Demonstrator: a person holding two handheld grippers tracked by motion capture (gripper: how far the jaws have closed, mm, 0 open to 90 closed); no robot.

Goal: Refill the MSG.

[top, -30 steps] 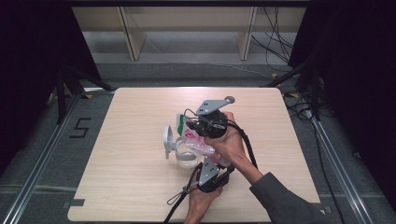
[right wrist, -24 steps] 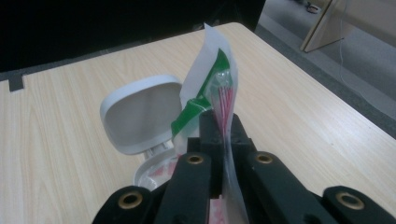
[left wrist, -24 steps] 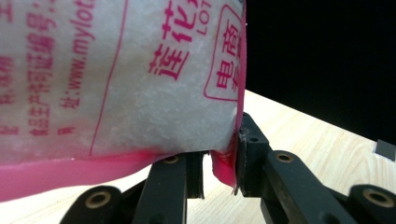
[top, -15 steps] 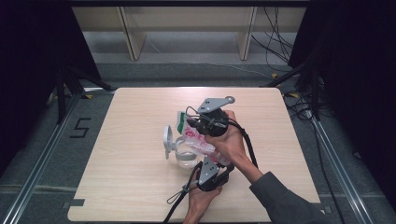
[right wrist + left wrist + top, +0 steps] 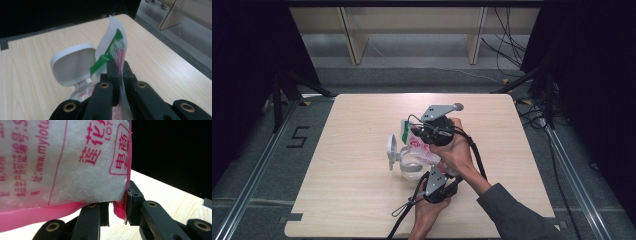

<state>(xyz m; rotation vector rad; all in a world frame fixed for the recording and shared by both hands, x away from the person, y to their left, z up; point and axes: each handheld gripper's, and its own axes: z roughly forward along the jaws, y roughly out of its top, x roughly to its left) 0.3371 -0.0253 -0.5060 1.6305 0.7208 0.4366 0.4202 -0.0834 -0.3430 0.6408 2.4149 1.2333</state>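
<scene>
A plastic bag (image 5: 421, 148) of white granules with pink print is held tilted over a clear jar (image 5: 408, 169) whose white flip lid (image 5: 391, 149) stands open. My right gripper (image 5: 418, 132) is shut on the bag's upper end, near its green strip (image 5: 108, 55); in the right gripper view the jaws (image 5: 118, 68) pinch the clear film, with the lid (image 5: 72, 63) just beyond. My left gripper (image 5: 432, 171) comes from below. In the left gripper view its jaws (image 5: 118, 208) clamp the bag's pink bottom corner (image 5: 119, 209), and the bag (image 5: 62, 162) hangs close above.
The jar stands near the middle of a light wooden table (image 5: 357, 120). Black cables (image 5: 404, 210) trail off the table's near edge. Metal rails (image 5: 252, 175) run along the floor on both sides, and wooden shelving legs (image 5: 352, 37) stand beyond the far edge.
</scene>
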